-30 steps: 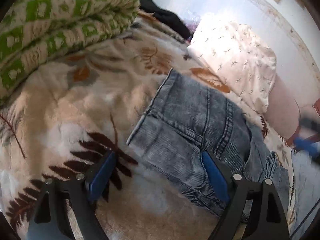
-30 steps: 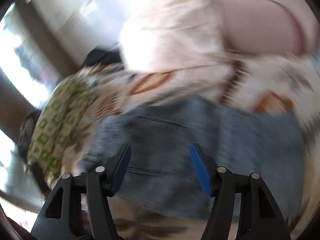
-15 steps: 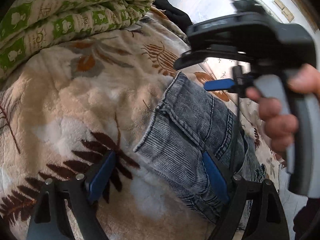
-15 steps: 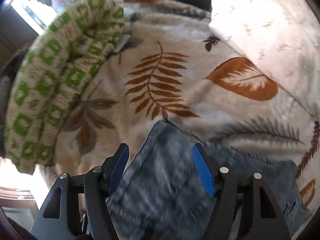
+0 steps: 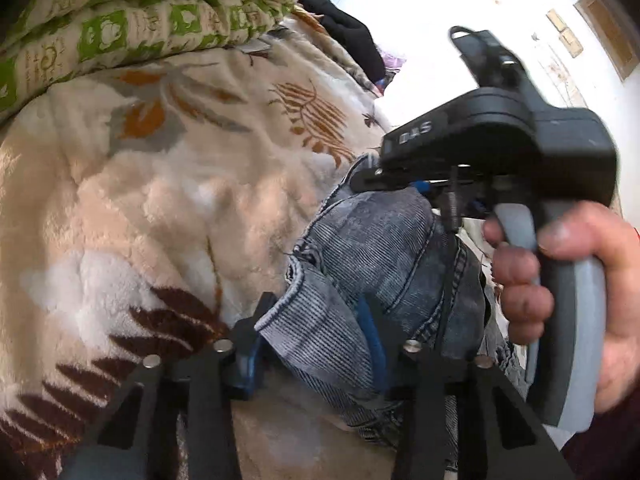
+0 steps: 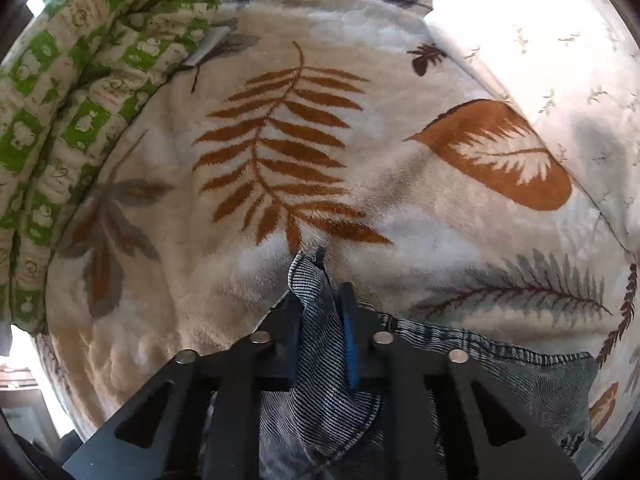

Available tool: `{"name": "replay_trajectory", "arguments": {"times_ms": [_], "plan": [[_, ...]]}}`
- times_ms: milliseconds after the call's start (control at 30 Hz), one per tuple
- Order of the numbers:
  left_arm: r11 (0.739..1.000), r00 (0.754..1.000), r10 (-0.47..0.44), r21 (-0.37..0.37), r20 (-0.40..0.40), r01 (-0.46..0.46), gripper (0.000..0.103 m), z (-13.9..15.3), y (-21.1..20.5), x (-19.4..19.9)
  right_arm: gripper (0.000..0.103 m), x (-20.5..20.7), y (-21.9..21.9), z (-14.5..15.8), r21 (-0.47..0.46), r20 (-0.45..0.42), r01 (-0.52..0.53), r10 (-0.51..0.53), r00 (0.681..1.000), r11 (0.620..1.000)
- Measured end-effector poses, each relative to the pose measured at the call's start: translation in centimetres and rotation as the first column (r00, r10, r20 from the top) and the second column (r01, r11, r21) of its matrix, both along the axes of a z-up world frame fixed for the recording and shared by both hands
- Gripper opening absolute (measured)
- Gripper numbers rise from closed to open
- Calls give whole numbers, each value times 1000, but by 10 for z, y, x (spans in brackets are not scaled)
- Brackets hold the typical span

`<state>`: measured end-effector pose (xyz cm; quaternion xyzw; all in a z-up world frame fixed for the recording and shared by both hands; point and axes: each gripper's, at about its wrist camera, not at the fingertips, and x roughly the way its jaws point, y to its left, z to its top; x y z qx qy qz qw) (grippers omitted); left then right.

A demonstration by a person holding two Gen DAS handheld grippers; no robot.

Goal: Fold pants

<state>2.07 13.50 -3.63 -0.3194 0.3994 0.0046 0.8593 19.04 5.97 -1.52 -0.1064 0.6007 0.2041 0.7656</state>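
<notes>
Grey-blue denim pants (image 5: 372,248) lie on a cream blanket with leaf prints (image 5: 132,208). My left gripper (image 5: 312,340) is shut on the near corner of the pants' hem, with cloth bunched between its blue pads. My right gripper (image 6: 320,320) is shut on the far corner of the same edge (image 6: 310,280); its black body and the hand holding it show in the left wrist view (image 5: 500,152), just beyond the left gripper. The rest of the pants (image 6: 520,380) trails to the lower right.
A rolled green-and-cream quilt (image 5: 120,20) lies along the bed's far left edge, also in the right wrist view (image 6: 60,100). A white patterned pillow (image 6: 540,40) lies at the upper right. Dark clothing (image 5: 348,36) lies at the head of the bed.
Both grippers were open over the pants; now each has closed on a corner of the denim edge. The right gripper came in beside the left one and the cloth has bunched up.
</notes>
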Motion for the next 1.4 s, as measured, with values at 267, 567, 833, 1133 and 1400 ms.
{"name": "replay_trajectory", "arguments": {"times_ms": [267,567,833,1133,1400], "plan": [[999,994,-27,26,107,24,24,20,-7,-7,10,-28,-35,56,134,110,40,-55,992,990],[976,921,-212,126,325,180,22,65,-52,-32,9,-74,-114,113,295,228,142,-214,950,945],[856,763,-516,238,388,458,22,86,-157,-60,9,-125,-233,123,390,255,283,-398,881,876],[730,658,-684,281,316,623,18,74,-281,-49,9,-140,-363,88,491,175,443,-583,793,750],[624,589,-780,320,209,713,18,41,-350,-54,9,-157,-457,49,607,60,547,-720,691,576]]}}
